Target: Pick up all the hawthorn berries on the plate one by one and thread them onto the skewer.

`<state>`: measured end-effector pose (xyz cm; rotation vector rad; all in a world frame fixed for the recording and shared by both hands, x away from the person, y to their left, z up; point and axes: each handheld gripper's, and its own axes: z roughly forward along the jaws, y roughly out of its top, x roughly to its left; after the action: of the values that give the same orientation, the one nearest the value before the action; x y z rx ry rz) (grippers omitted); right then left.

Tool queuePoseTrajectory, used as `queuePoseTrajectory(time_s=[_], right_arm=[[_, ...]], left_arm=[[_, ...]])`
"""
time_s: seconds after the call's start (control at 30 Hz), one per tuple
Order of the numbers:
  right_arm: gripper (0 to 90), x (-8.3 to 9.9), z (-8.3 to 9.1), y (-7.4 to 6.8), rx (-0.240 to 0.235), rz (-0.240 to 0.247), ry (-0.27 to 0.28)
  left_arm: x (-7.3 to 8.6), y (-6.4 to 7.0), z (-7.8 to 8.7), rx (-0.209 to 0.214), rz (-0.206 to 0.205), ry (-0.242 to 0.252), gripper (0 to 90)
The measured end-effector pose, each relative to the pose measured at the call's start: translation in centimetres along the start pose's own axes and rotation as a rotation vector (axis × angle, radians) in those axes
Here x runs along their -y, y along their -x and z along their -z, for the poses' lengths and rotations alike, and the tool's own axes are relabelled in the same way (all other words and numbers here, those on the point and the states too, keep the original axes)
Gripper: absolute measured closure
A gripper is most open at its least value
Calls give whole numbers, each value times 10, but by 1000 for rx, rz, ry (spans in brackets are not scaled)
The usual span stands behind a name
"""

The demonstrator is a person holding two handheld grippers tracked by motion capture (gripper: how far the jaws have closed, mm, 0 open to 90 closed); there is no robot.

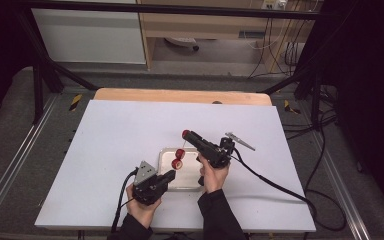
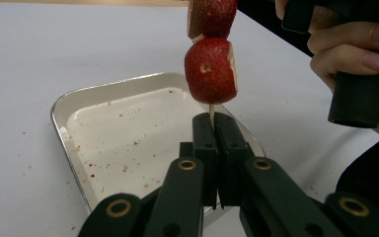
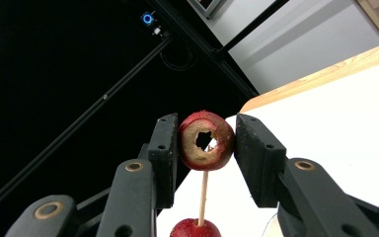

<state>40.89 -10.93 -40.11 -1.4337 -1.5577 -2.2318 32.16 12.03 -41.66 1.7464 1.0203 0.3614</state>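
In the left gripper view we lose the upper fruit piece [image 2: 211, 17] to the top edge, and the skewer [image 2: 211, 112] runs hidden through the lower fruit piece [image 2: 210, 70]; its foot vanishes between the fingers [image 2: 205, 148]. The tray [image 2: 66, 106] has its near corner masked by those fingers. In the right gripper view the bottom edge cuts off a red fruit piece [image 3: 195, 229]. In the high view the grey item [image 1: 240, 141] on the desk [image 1: 105, 150] is too small to identify
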Motion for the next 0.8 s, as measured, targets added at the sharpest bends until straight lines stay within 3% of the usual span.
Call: queuePoseTrajectory(time_s=[0.2,0.4,0.63,0.8], right_arm=[[628,3,1,-1,-2,-1,-1],[632,6,2,-2,-10,3,7],[638,5,2,-2,-6,0,-15],[643,4,1,-1,-4,2,-34]], left_arm=[[-2,1,-3,4,23,13,888],[-2,1,-5,-2,18,24,889],[-2,1,-4,-9,-4,23,890],[-1,0,-5,-3,4,23,890]])
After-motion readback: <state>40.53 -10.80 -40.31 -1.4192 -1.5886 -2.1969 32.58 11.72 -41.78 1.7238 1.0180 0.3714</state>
